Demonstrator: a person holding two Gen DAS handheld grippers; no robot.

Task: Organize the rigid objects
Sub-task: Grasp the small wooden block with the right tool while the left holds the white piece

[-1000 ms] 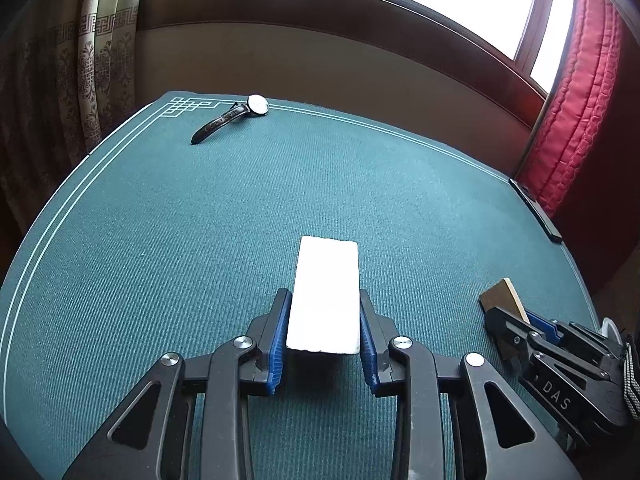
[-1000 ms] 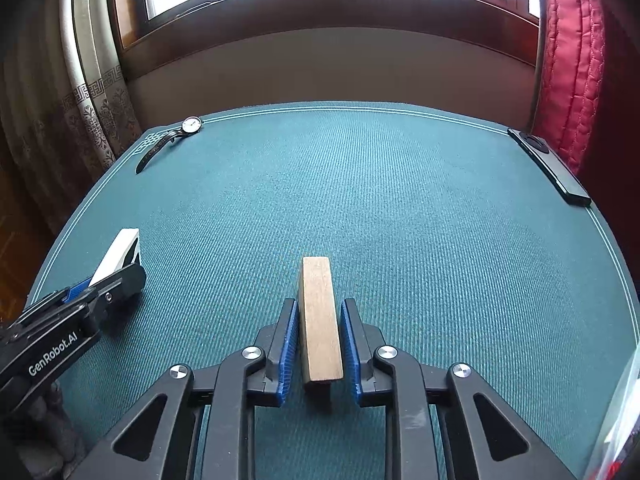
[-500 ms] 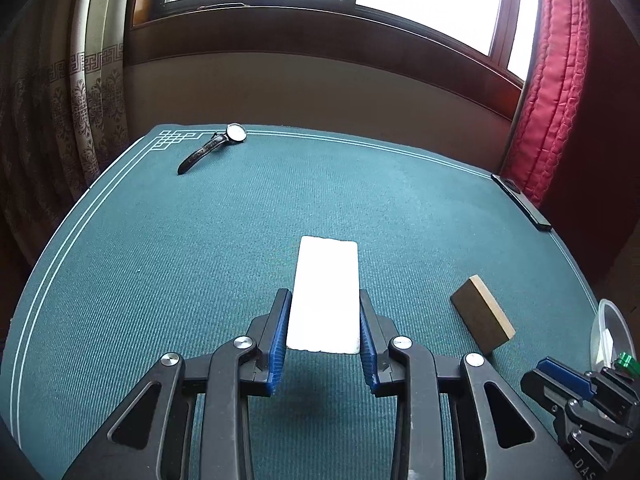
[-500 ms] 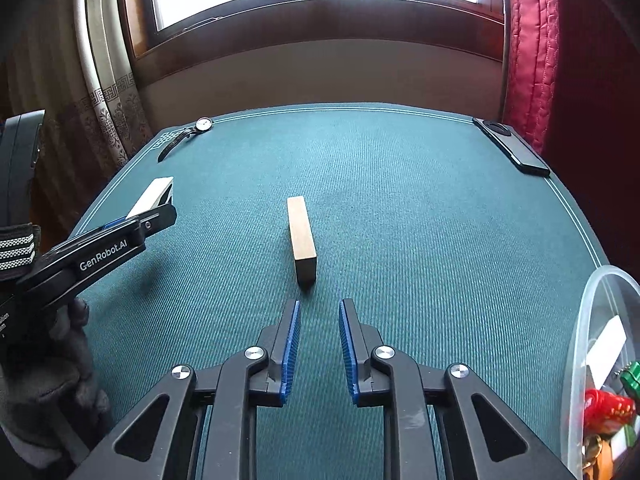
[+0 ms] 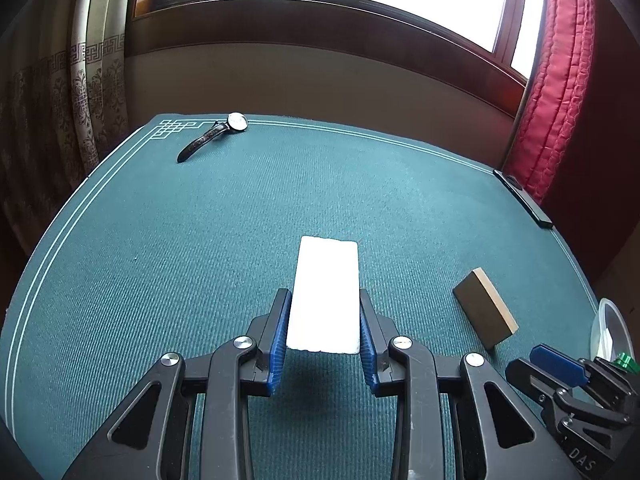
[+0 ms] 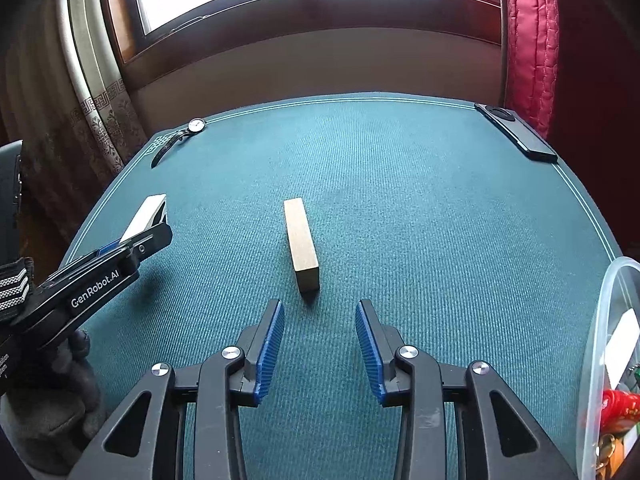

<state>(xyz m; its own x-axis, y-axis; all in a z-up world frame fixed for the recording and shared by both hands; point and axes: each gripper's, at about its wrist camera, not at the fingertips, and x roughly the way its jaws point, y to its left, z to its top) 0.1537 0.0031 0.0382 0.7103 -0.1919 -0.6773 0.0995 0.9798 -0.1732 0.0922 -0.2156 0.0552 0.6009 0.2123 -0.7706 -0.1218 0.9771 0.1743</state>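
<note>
Your left claw (image 5: 323, 328) is clamped on the white block (image 5: 325, 292), blue pads pressed to its two long sides, and the block juts forward at the centre of the left view, lifted off the table (image 5: 200, 240) with its shadow on the cloth beneath. In the right view the same claw (image 6: 154, 222) enters from the left edge, the white block (image 6: 145, 216) poking out of its tip in the middle left of the frame.

Your right claw (image 6: 320, 340) stands wide open and holds nothing. The wooden block (image 6: 301, 238) lies flat on the green cloth just ahead of the fingertips, at the centre of the right view, its long axis running away from you, and no pad touches it. In the left view that wooden block (image 5: 485, 312) sits at the right, with your right claw (image 5: 556, 364) in the lower right corner.

A watch (image 5: 214, 136) lies at the upper left of the table, and a black remote (image 6: 516, 132) at the upper right edge. A clear tub (image 6: 604, 360) with small items shows at the lower right of the right view.
</note>
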